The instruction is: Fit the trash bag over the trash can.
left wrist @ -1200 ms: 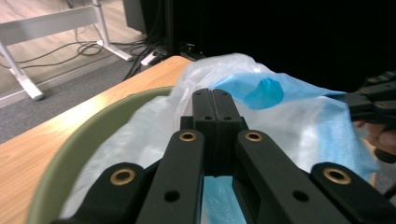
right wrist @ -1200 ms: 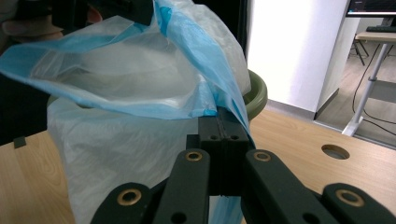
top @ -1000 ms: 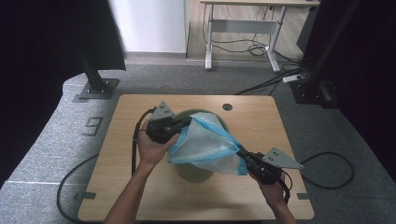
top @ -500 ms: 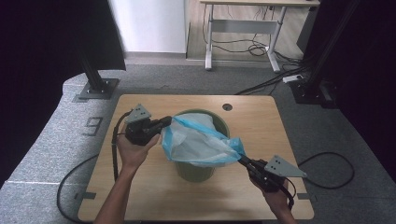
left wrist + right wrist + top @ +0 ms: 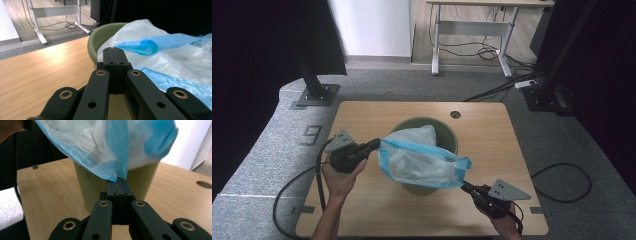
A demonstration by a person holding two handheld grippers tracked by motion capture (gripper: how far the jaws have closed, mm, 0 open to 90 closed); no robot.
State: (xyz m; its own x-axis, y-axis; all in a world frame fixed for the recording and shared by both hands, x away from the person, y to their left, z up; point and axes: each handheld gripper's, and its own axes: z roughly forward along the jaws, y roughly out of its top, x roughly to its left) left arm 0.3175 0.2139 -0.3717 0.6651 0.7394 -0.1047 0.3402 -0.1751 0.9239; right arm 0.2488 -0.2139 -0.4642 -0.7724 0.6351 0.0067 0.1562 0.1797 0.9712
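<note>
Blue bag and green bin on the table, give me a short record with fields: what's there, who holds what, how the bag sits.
work: stretching a bin liner over a bin
bin: green bin, upright on the wooden table
bag: blue plastic bag, mouth pulled wide above the bin's rim
left gripper: shut on the bag's left edge
right gripper: shut on the bag's right corner
bag fit: not yet over the rim
</note>
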